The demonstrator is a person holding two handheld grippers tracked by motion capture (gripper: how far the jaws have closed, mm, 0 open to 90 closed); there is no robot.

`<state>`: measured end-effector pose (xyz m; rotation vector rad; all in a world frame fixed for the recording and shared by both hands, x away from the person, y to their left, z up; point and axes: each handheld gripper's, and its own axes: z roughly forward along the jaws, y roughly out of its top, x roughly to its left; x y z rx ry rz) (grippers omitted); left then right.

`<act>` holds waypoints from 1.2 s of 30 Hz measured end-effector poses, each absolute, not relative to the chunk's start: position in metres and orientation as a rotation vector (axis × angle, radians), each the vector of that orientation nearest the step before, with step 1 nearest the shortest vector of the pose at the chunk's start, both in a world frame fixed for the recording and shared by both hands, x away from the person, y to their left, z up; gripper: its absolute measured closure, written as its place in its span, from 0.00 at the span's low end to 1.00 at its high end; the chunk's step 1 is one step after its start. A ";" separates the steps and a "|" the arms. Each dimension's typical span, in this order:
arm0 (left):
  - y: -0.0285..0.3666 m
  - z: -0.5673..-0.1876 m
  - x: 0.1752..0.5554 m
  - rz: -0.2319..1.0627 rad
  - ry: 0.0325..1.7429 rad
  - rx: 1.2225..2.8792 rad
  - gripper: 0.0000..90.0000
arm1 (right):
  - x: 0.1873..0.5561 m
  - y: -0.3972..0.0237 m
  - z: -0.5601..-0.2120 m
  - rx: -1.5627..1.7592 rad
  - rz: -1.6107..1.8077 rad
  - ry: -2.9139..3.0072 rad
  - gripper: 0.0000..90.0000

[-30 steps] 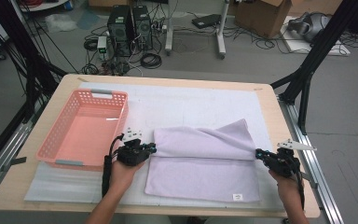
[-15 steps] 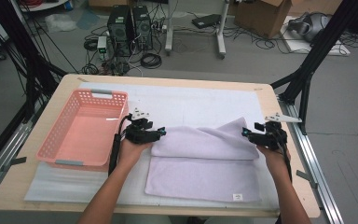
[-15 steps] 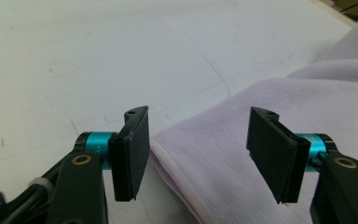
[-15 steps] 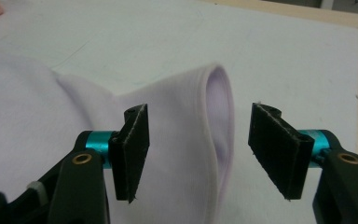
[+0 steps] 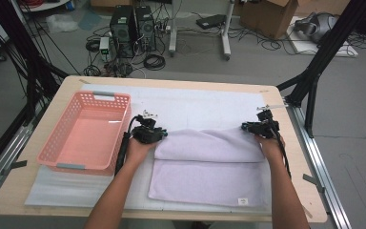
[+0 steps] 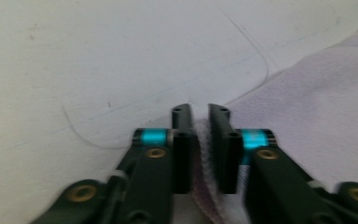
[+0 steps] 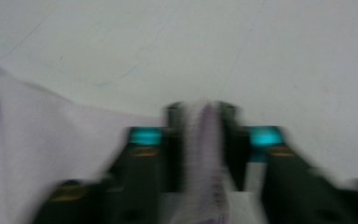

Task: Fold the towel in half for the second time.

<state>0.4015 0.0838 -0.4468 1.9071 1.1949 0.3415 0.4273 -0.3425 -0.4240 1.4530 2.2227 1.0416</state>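
Lilac towel point(image 5: 209, 167) folded mid-bench, just at 3 o'clock of pink basket point(image 5: 86, 133). Left tool point(image 5: 156, 135), jaws just closing, clamped on its 9 o'clock corner; right tool point(image 5: 248, 127) likewise pinching the 3 o'clock corner.

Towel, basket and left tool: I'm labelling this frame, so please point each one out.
towel point(image 5: 209, 183): high view, flat lower layer
basket point(image 5: 89, 136): high view, bare pink floor
left tool point(image 6: 199, 122): left gripper view, between its tips, shut on the towel edge
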 end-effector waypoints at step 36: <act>0.107 -0.389 0.311 0.414 0.972 1.682 0.91 | 0.287 -0.381 -0.378 1.252 1.427 1.877 0.90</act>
